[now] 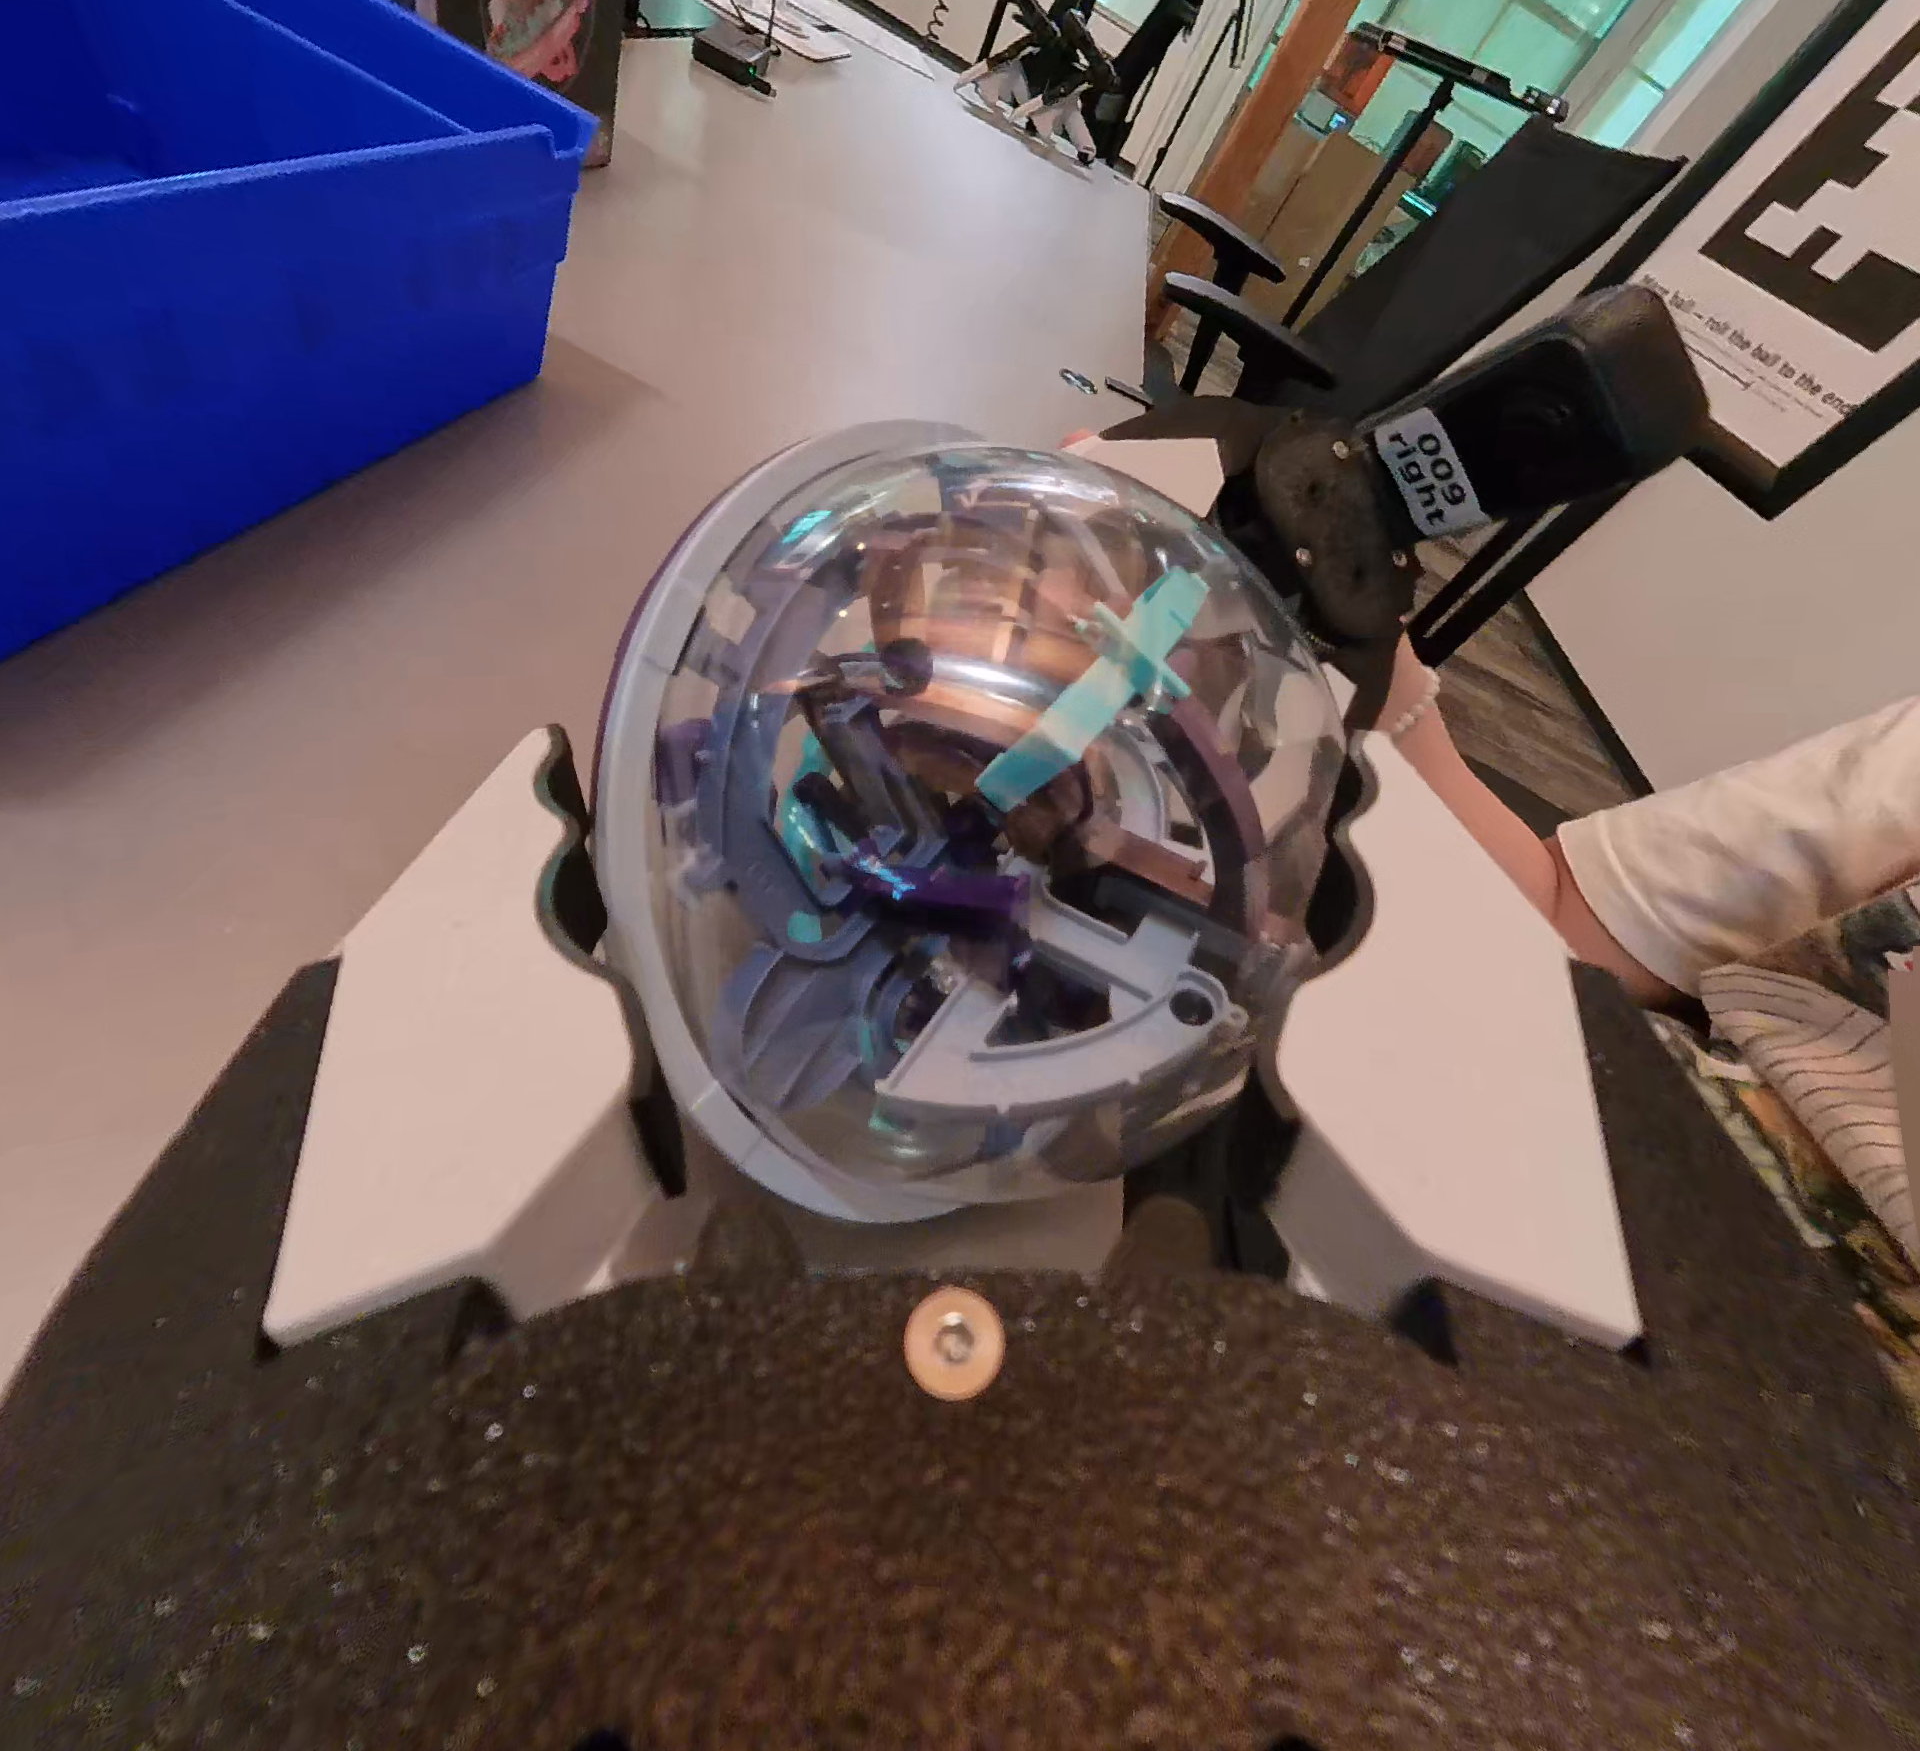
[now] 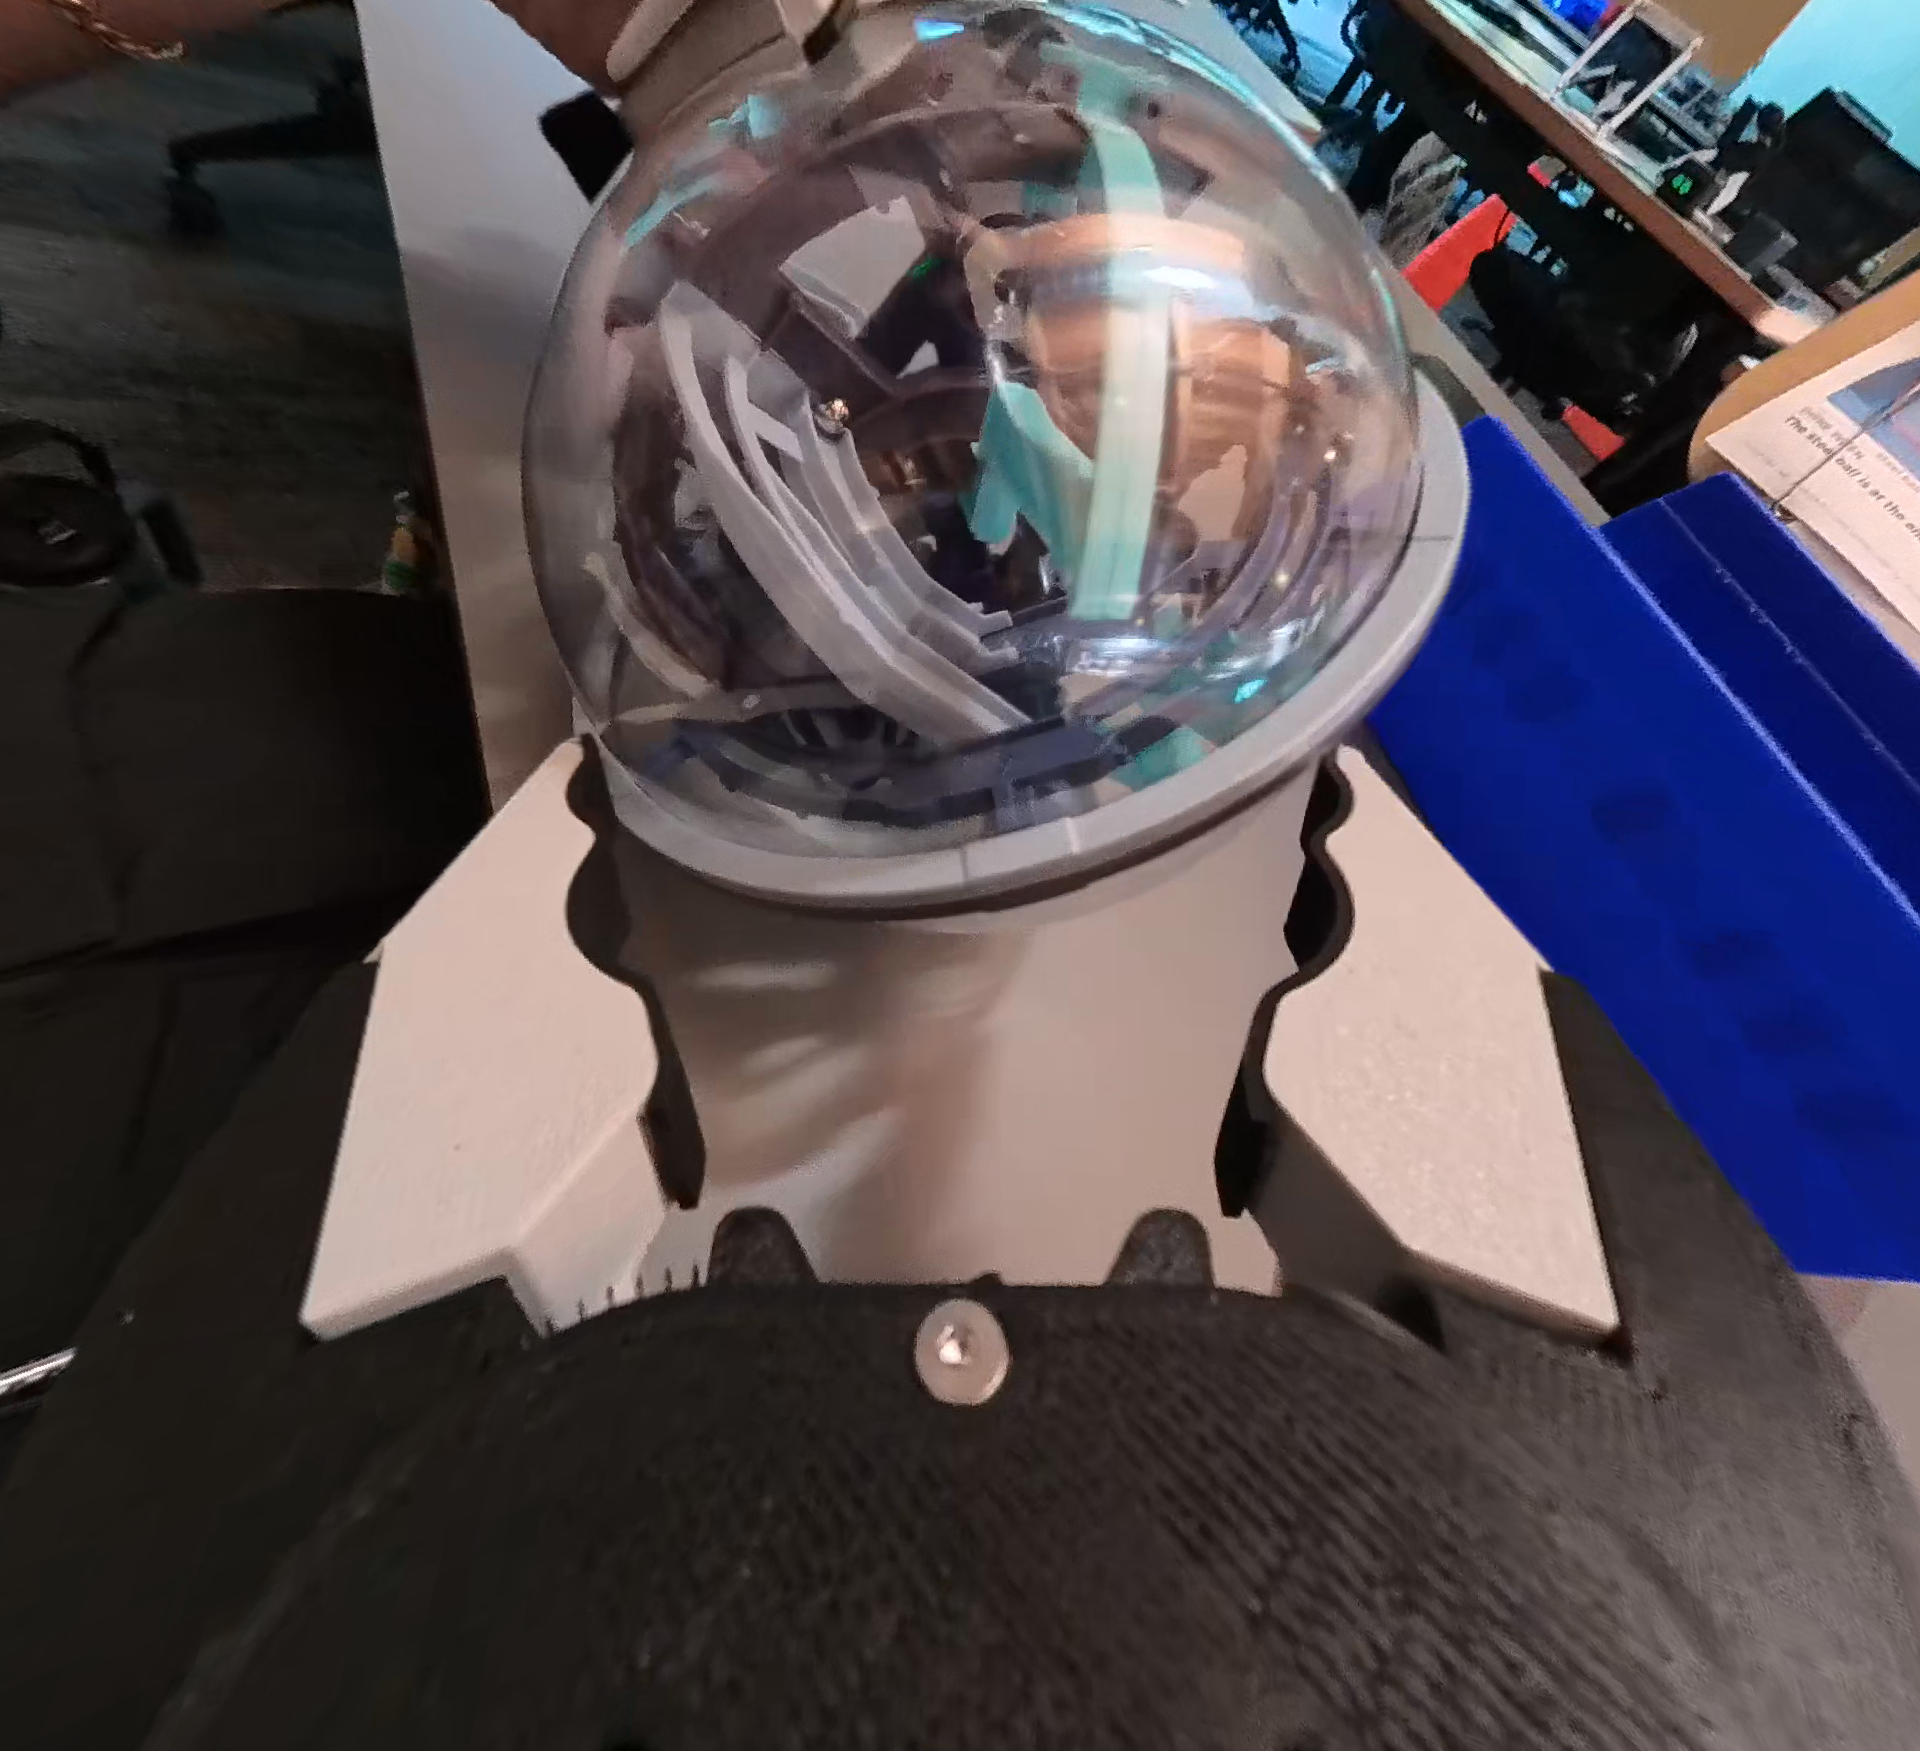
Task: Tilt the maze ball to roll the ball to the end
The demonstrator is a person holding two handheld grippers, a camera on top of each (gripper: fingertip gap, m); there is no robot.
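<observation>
Maze ball [image 1: 966, 828] sits mid-frame in both wrist views, tipped over, with its grey rim [image 2: 1039, 854] running at a slant rather than level. It hangs over the table [image 1: 831, 247], with the blue bin [image 1: 260, 299] at the upper left of the left view.

Your left tongs [image 1: 956, 870] grip it. One pad [image 1: 569, 870] lies against the rim side and the other against the clear dome, so the ball is clamped across its width. Your right tongs [image 2: 951, 776] meet the ball only at their tips. The left tip [image 2: 587, 766] touches the rim, but you cannot tell whether both tips press.

You look to be in the middle of the tilting. The small rolling ball cannot be picked out for sure among the grey, purple and teal tracks, so how far it has travelled is unclear. Reaching the end is likely still ahead of you.

The clear shell is glossy and throws reflections, and parts of it are blurred.
</observation>
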